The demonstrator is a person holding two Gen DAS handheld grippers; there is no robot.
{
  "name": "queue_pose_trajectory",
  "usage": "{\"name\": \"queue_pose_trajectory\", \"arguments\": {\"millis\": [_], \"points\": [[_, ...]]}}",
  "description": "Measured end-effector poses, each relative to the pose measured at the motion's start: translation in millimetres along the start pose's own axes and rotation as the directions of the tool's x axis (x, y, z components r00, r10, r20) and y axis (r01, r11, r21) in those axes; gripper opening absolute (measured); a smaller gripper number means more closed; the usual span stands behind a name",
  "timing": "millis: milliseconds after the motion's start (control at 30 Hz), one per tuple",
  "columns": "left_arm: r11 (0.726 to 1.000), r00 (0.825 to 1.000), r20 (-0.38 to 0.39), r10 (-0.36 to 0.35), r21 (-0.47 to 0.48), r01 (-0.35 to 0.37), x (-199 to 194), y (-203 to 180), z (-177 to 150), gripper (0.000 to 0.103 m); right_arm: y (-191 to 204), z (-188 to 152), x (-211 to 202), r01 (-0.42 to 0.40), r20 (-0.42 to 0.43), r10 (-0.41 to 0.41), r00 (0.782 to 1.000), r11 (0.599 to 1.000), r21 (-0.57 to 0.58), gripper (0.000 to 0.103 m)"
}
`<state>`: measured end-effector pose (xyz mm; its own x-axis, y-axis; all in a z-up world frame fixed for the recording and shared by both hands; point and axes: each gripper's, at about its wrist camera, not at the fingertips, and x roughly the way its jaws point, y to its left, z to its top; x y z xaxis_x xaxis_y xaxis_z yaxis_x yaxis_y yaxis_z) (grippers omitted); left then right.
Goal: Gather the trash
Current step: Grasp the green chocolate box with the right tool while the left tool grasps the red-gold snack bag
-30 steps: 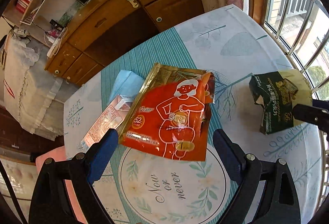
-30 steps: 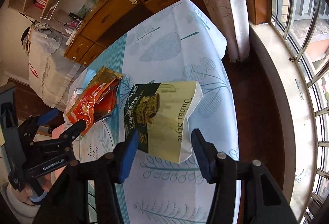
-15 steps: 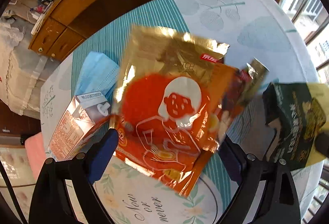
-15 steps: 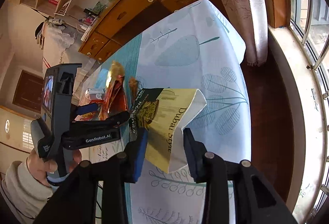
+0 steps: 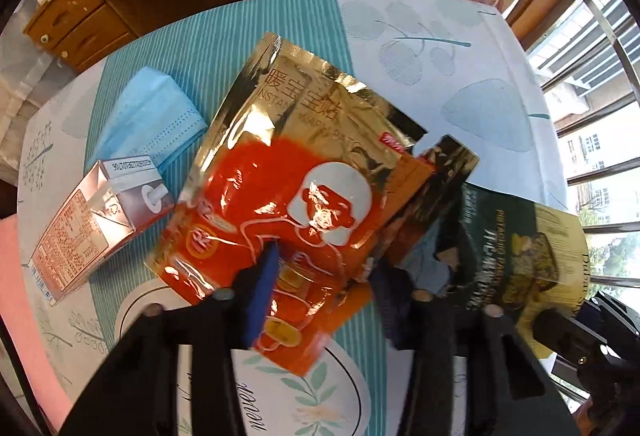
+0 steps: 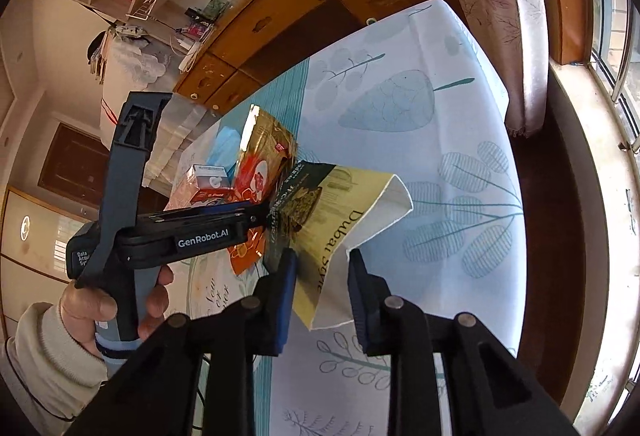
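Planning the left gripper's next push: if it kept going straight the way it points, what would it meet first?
Probably the orange and gold warmer pouch, already between the closing jaws of the left gripper; under it lies the tablecloth. Depth is uncertain.

The left wrist camera looks steeply down, close over the table [image 5: 420, 36]. The right wrist camera slants down along it toward the far cabinet [image 6: 304, 12]. Both views share the orange packet [image 5: 280, 204] and the green bag [image 6: 320, 204].
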<state>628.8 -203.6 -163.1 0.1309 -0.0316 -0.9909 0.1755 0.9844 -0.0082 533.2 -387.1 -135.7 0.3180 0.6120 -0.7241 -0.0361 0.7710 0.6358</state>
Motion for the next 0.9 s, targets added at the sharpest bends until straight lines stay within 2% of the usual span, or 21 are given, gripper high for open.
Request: {"name": "queue_pose_trajectory", "arguments": {"millis": [33, 67, 133, 200, 400, 600, 800, 900], "points": [[1.000, 1.000, -0.002, -0.007, 0.007, 0.007, -0.5, -3.6, -1.9, 0.014, 1.7, -0.5, -0.4, 0.000, 0.003, 0.000, 1.000, 1.000, -0.007, 0.023], [1.000, 1.000, -0.002, -0.003, 0.012, 0.003, -1.1, -6.0, -4.2, 0.010, 3.3, -1.4, -1.0, -0.002, 0.006, 0.003, 1.000, 1.000, -0.014, 0.022], [1.000, 1.000, 0.008, 0.010, 0.015, -0.010, -4.6, -8.9, -9.6, 0.008, 6.6, -2.9, -3.6, -0.008, 0.014, 0.009, 1.000, 1.000, -0.024, 0.020], [1.000, 1.000, 0.024, -0.007, 0.000, 0.007, -11.2, -8.2, -17.4, 0.006, 9.3, -5.7, -8.5, -0.006, 0.024, 0.007, 1.000, 0.999, -0.034, 0.018], [0.996, 0.994, 0.076, -0.077, -0.039, 0.080, -48.6, -10.2, -62.7, 0.004, 17.5, -22.1, -30.1, -0.018, 0.051, 0.019, 0.998, 0.999, -0.031, 0.016], [0.984, 0.979, 0.124, -0.160, -0.061, 0.168, -99.6, 3.0, -102.1, 0.003, 36.1, -51.2, -51.2, -0.034, 0.053, 0.036, 0.998, 0.999, -0.037, 0.015], [0.974, 0.965, 0.165, -0.206, -0.057, 0.218, -143.5, 21.7, -159.2, 0.002, 68.9, -90.8, -69.6, -0.028, 0.041, 0.032, 0.999, 0.995, -0.092, 0.015], [0.971, 0.957, 0.183, -0.225, -0.039, 0.236, -162.5, 27.0, -198.0, 0.002, 88.5, -116.9, -77.2, -0.018, 0.036, 0.023, 0.999, 0.993, -0.118, 0.014]]}}
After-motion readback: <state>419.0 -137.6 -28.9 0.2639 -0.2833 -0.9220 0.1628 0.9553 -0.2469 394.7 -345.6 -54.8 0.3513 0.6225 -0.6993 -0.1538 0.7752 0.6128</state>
